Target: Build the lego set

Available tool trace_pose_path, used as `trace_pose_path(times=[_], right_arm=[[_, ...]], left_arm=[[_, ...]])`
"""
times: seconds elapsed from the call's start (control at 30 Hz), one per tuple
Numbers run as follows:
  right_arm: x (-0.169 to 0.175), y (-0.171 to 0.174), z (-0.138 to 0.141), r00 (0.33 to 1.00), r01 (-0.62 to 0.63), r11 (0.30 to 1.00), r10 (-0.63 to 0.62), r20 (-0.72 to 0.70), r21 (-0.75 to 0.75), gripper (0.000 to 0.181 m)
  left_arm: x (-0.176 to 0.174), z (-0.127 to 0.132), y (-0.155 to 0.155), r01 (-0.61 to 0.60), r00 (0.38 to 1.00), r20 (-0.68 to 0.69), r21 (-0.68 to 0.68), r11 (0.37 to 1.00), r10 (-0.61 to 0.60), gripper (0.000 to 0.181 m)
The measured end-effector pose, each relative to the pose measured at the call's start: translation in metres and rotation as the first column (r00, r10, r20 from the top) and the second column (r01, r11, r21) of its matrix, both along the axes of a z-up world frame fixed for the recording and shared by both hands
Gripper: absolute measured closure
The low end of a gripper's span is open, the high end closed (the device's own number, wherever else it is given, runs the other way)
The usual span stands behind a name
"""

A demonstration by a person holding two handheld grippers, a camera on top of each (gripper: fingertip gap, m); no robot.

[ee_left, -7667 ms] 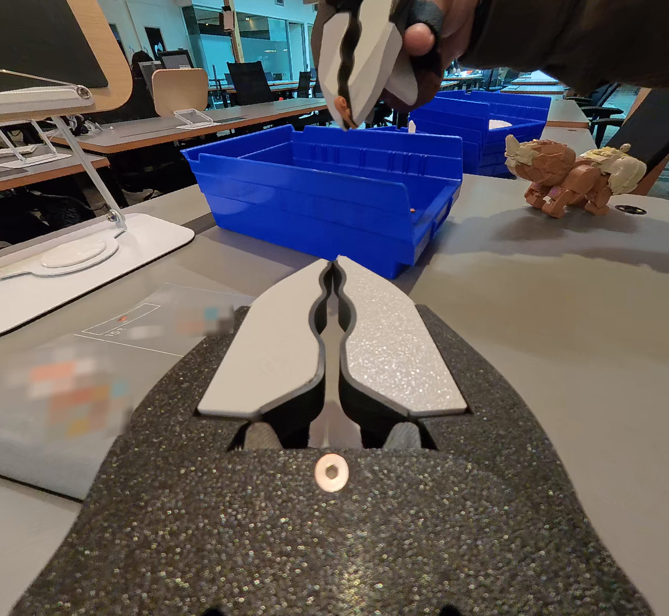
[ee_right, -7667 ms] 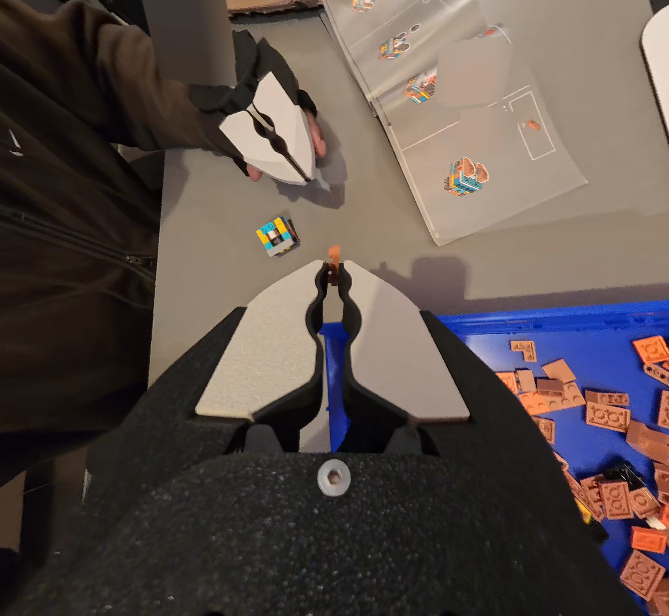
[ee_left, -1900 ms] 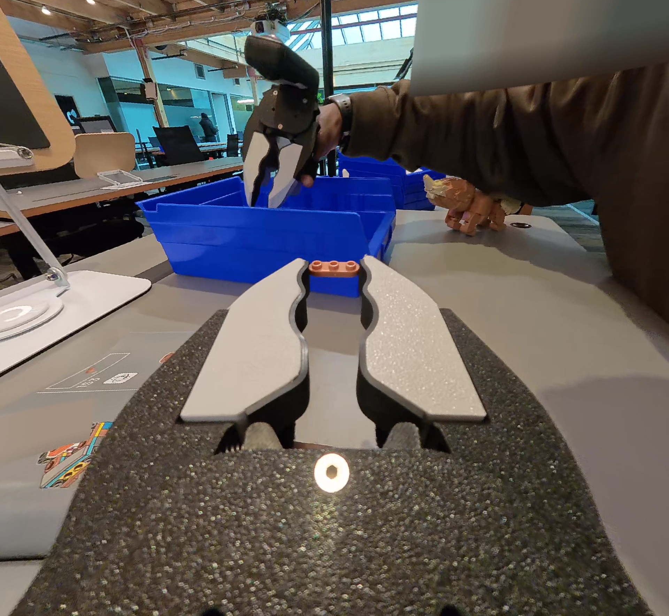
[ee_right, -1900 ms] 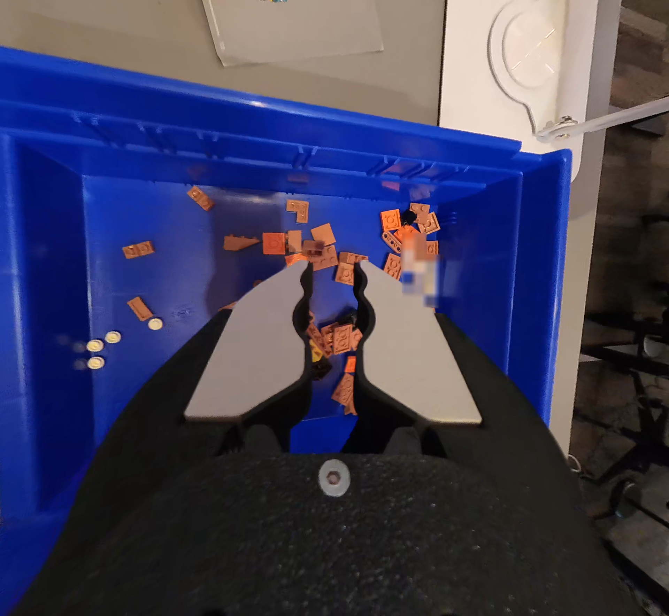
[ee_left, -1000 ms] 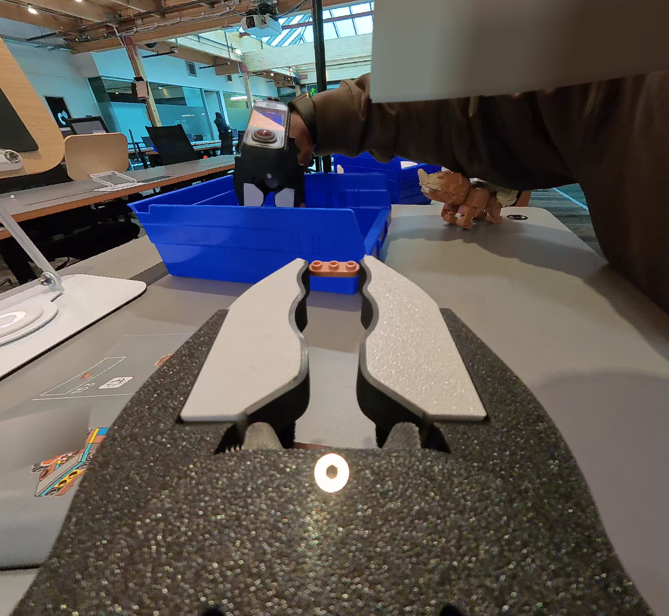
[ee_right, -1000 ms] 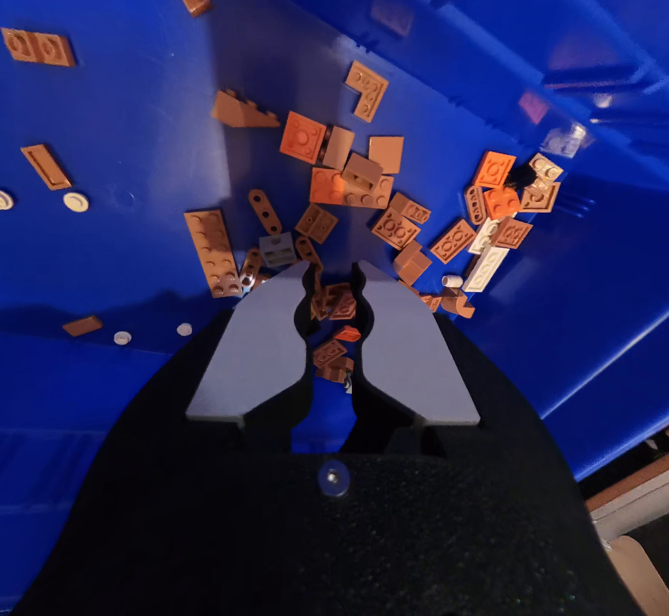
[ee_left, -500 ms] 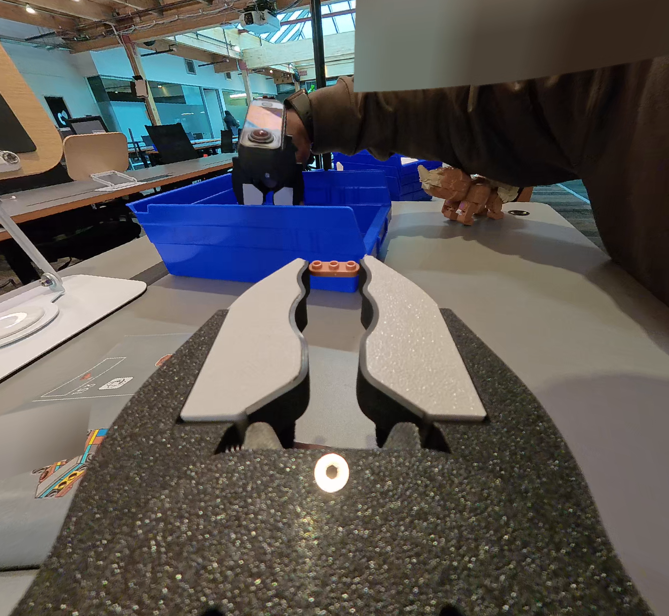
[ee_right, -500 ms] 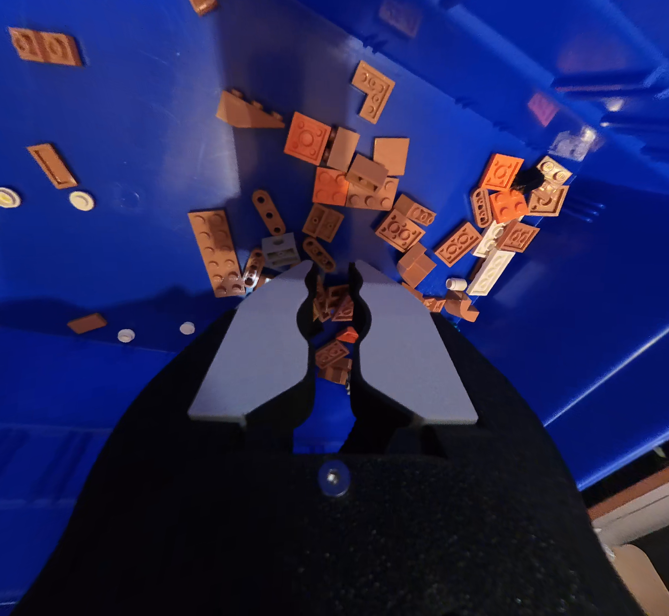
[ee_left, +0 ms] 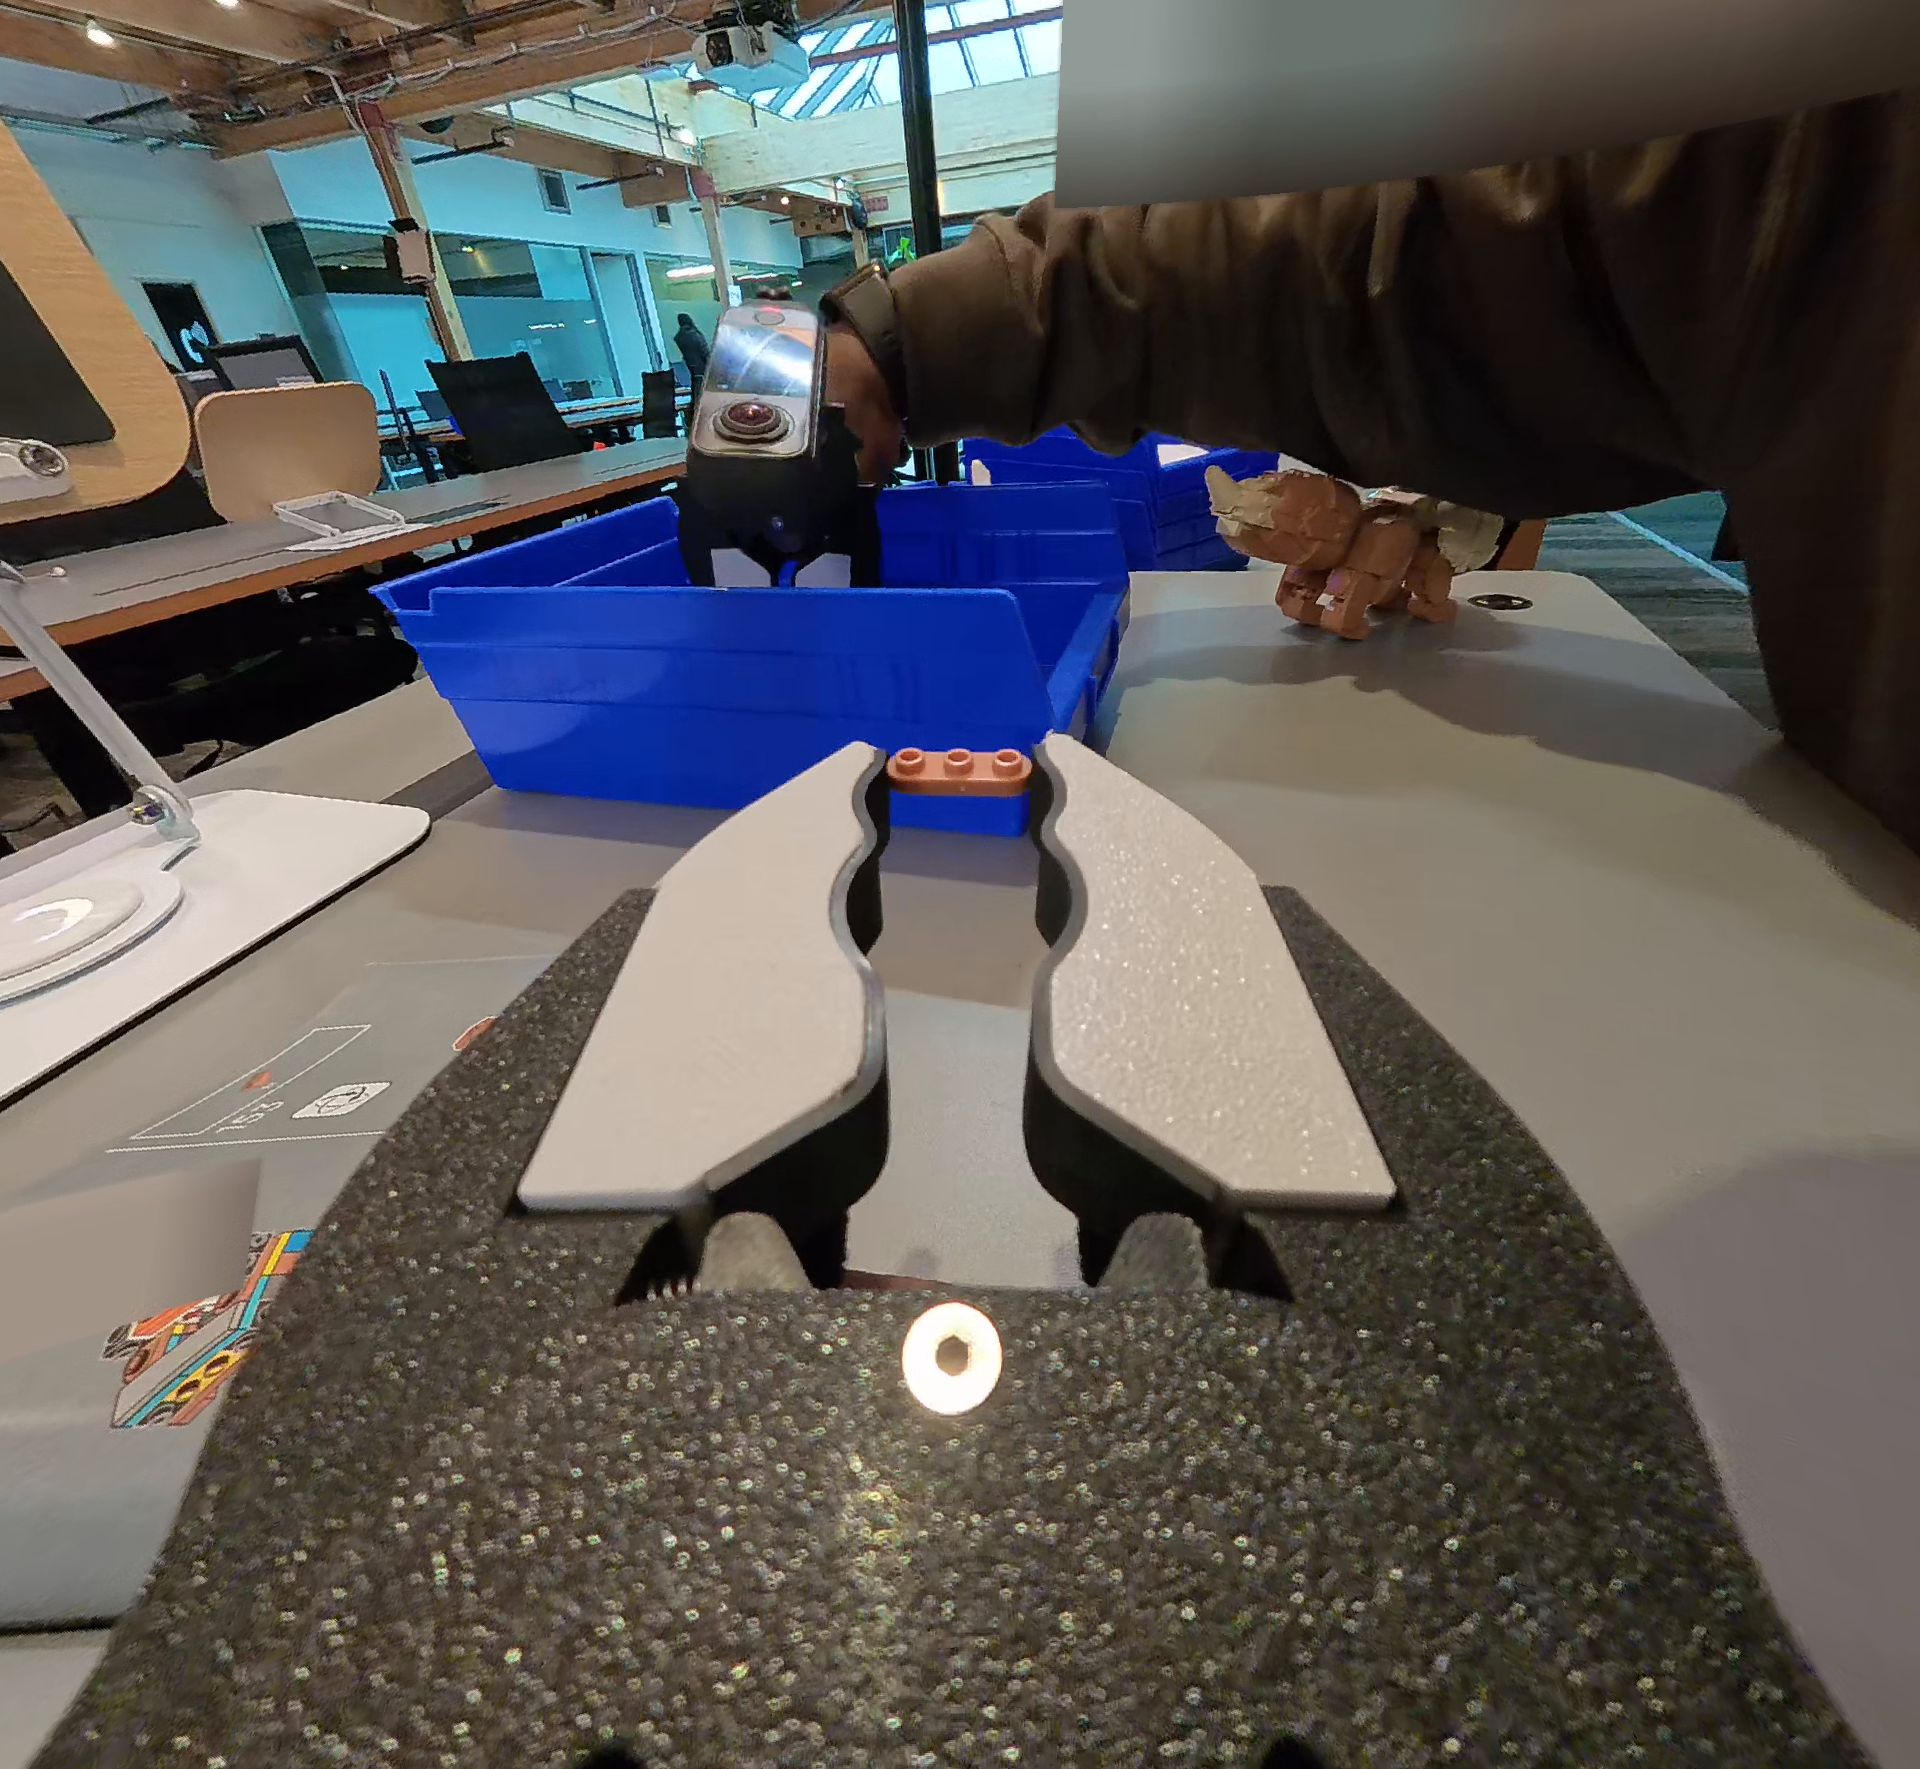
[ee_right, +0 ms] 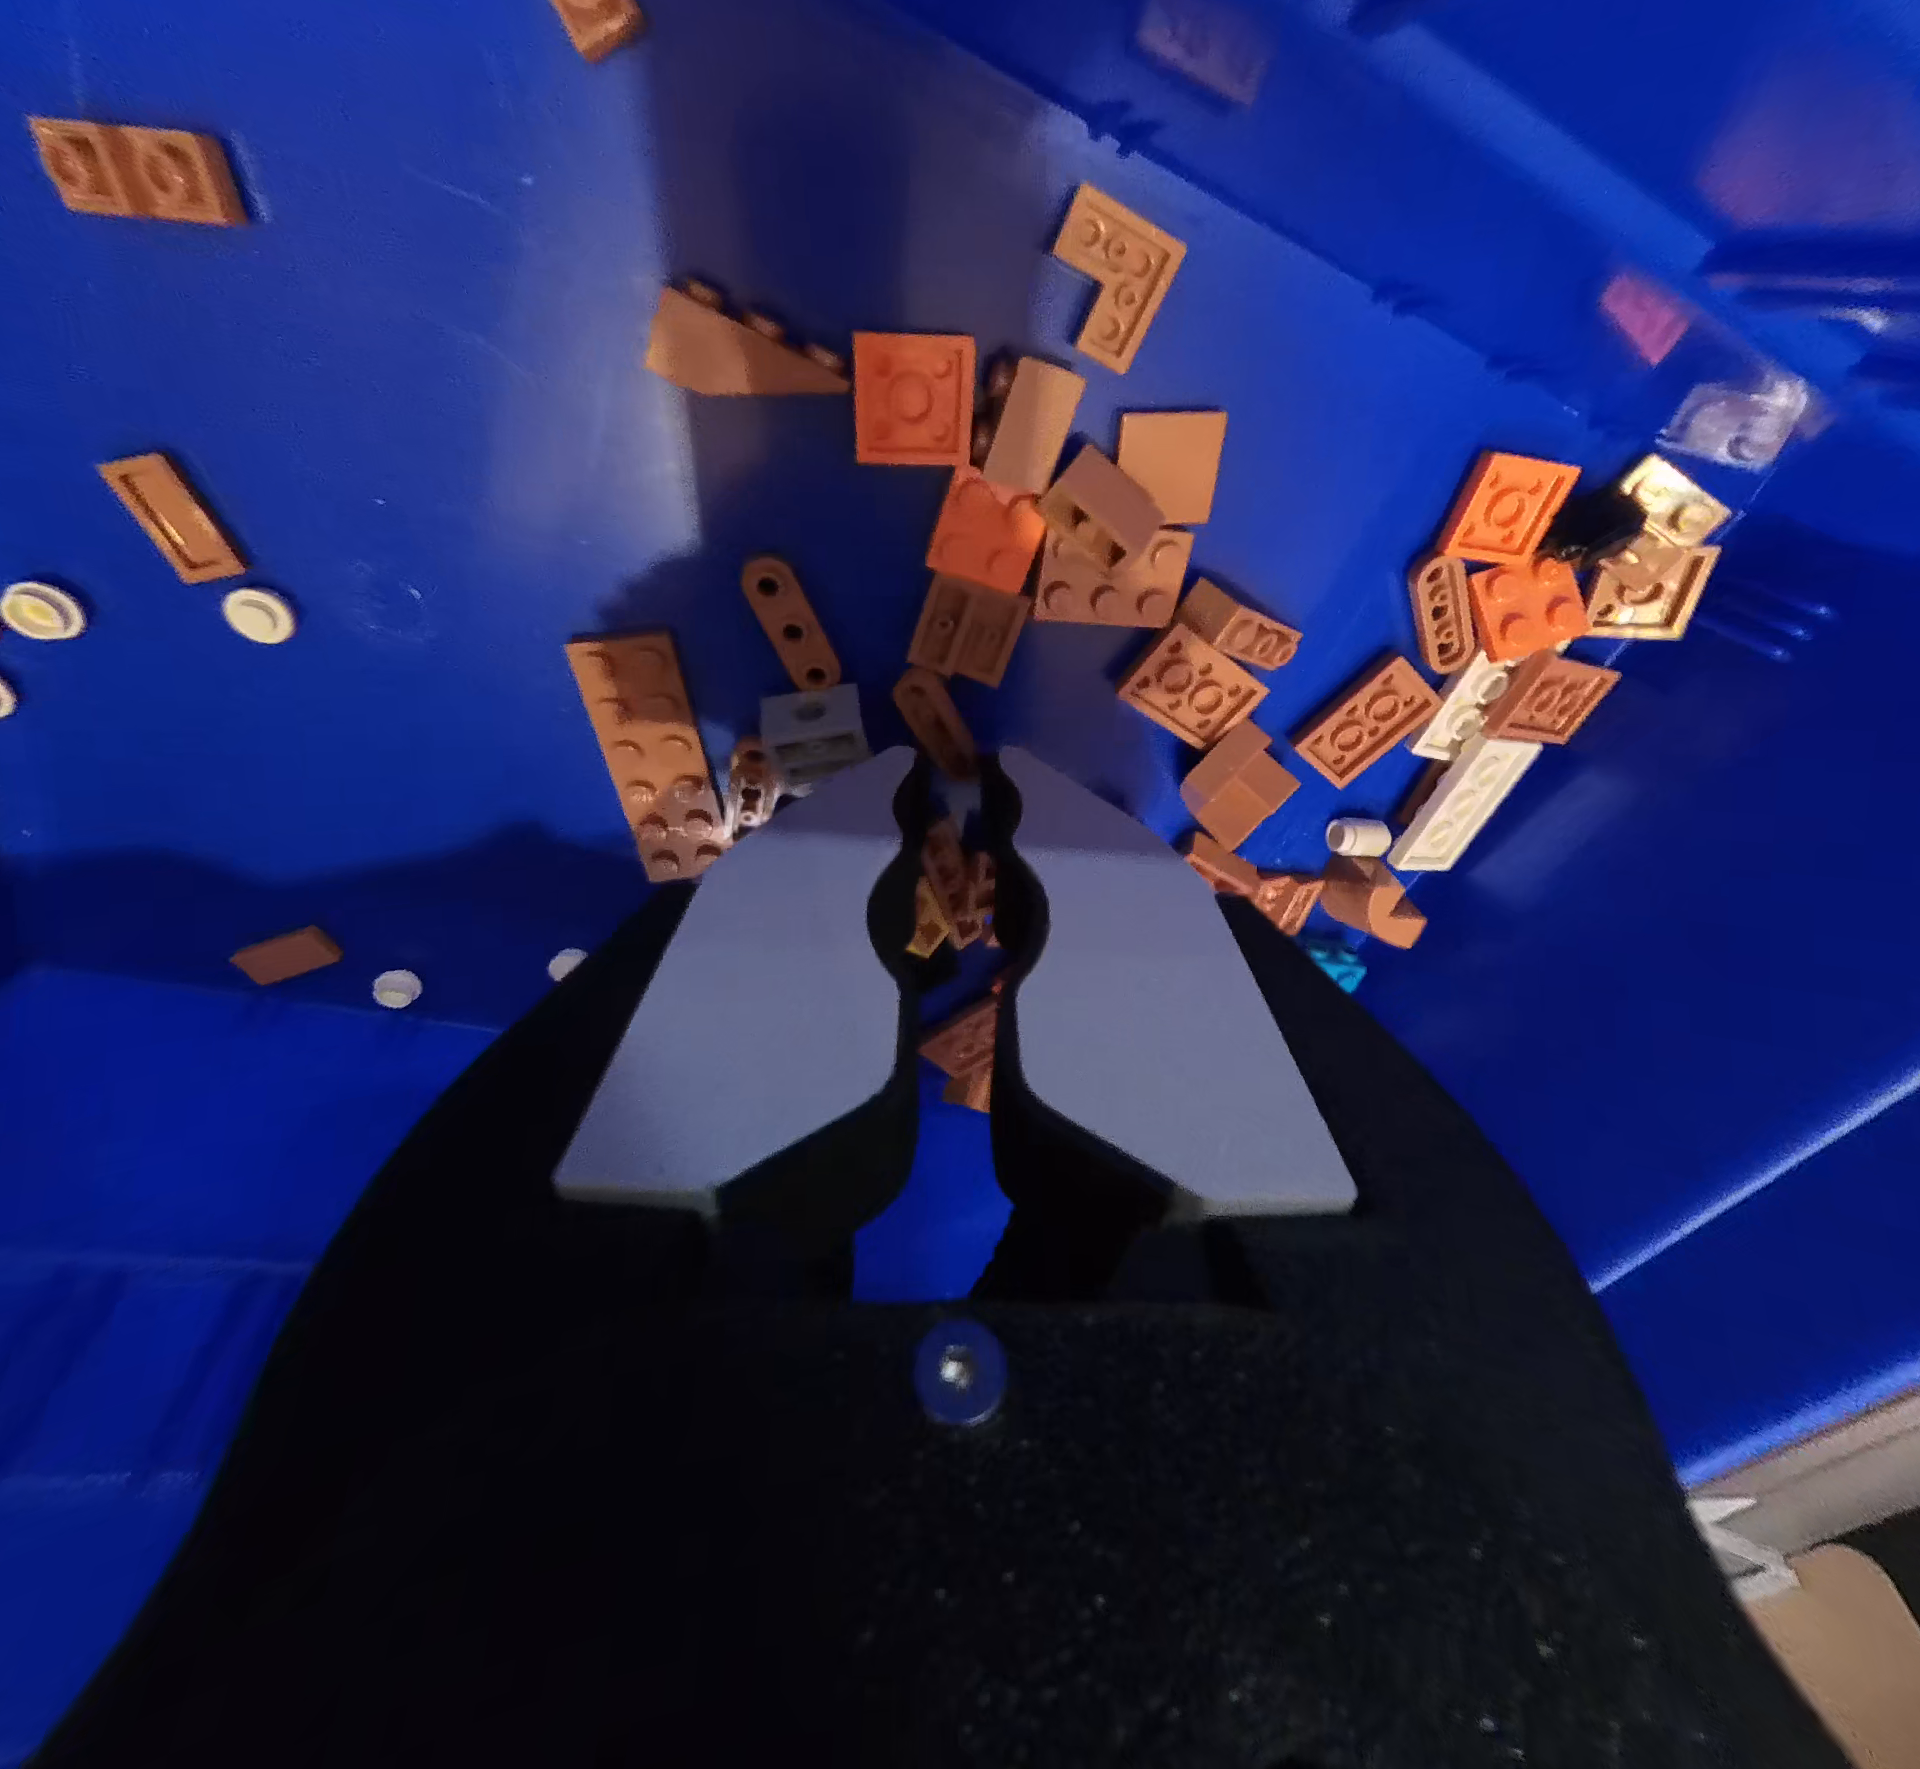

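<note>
Left wrist view: a small brown brick [ee_left: 958, 773] with three studs is held end to end between the tips of the left gripper [ee_left: 958, 784], just in front of the blue bin [ee_left: 727, 680]. The piece is judged light, stiff and slick; a grip on its short ends looks apt to let it twist. The right gripper [ee_left: 774, 514] is seen dipped inside the bin, its jaws hidden by the bin wall. A brown toy animal [ee_left: 1351, 545] stands beyond the bin.

Right wrist view: the bin floor, hidden in the other view, is shown strewn with brown and orange pieces [ee_right: 1091, 556]. The jaws are narrowed to a slit around a brown rounded piece [ee_right: 935, 722] at the tips; whether it is gripped cannot be told.
</note>
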State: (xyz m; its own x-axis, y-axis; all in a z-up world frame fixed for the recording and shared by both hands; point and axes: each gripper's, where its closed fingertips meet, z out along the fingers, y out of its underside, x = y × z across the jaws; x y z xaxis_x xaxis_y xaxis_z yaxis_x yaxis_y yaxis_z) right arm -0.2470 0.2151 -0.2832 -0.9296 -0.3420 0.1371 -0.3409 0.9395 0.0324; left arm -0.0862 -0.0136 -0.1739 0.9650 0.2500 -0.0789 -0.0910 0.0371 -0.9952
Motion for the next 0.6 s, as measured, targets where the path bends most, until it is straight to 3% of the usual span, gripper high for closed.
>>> trace_pose_path(times=[0.13,0.27,0.43,0.6], right_arm=[[0.004,0.0,0.019,0.997,0.056,0.998,-0.058,-0.043,-0.042,0.172],[0.026,-0.01,0.057,0.987,0.113,0.983,-0.128,-0.098,-0.148,0.172],[0.095,-0.045,0.114,0.978,0.126,0.918,-0.178,-0.109,-0.376,0.172],[0.169,-0.094,0.132,0.973,0.128,0.801,-0.216,-0.083,-0.584,0.173]], left_arm=[[0.002,-0.003,0.001,0.007,1.0,0.003,-0.025,1.0,-0.007,0.156],[0.011,-0.014,0.004,0.066,0.998,0.028,-0.114,0.991,-0.063,0.156],[0.026,-0.044,0.002,0.17,0.985,0.093,-0.327,0.93,-0.148,0.156],[0.034,-0.067,-0.008,0.211,0.977,0.124,-0.48,0.851,-0.172,0.155]])
